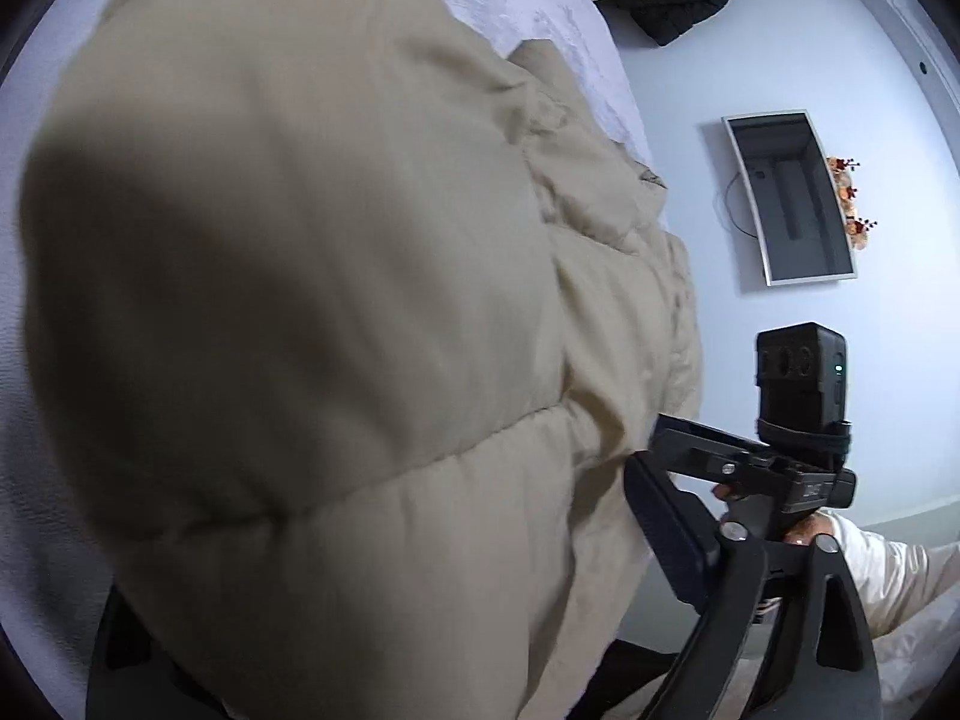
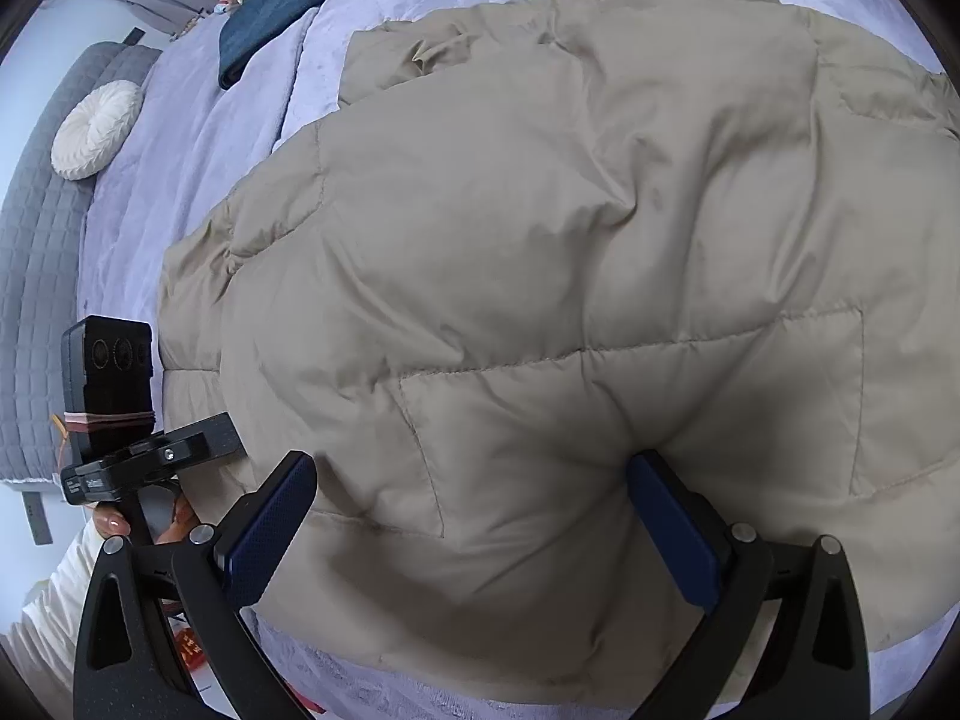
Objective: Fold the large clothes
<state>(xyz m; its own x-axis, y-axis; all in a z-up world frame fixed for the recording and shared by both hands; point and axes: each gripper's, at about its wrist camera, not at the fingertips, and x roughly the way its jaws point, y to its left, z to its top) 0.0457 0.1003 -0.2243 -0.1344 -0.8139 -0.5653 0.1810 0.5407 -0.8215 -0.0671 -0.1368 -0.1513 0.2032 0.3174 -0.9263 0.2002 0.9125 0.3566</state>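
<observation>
The beige puffer jacket lay spread on the bed, its hem at the near edge. The right gripper stood wide open astride a fold, pads not pressing. The left gripper looked partly open around bunched fabric; its far finger was hidden, so I couldn't tell the grip. Pinching deep into the padding would be wise.

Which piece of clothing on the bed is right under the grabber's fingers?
The beige puffer jacket, spread between the right gripper and its open fingers. The dark blue garment lies far off near the headboard.
</observation>
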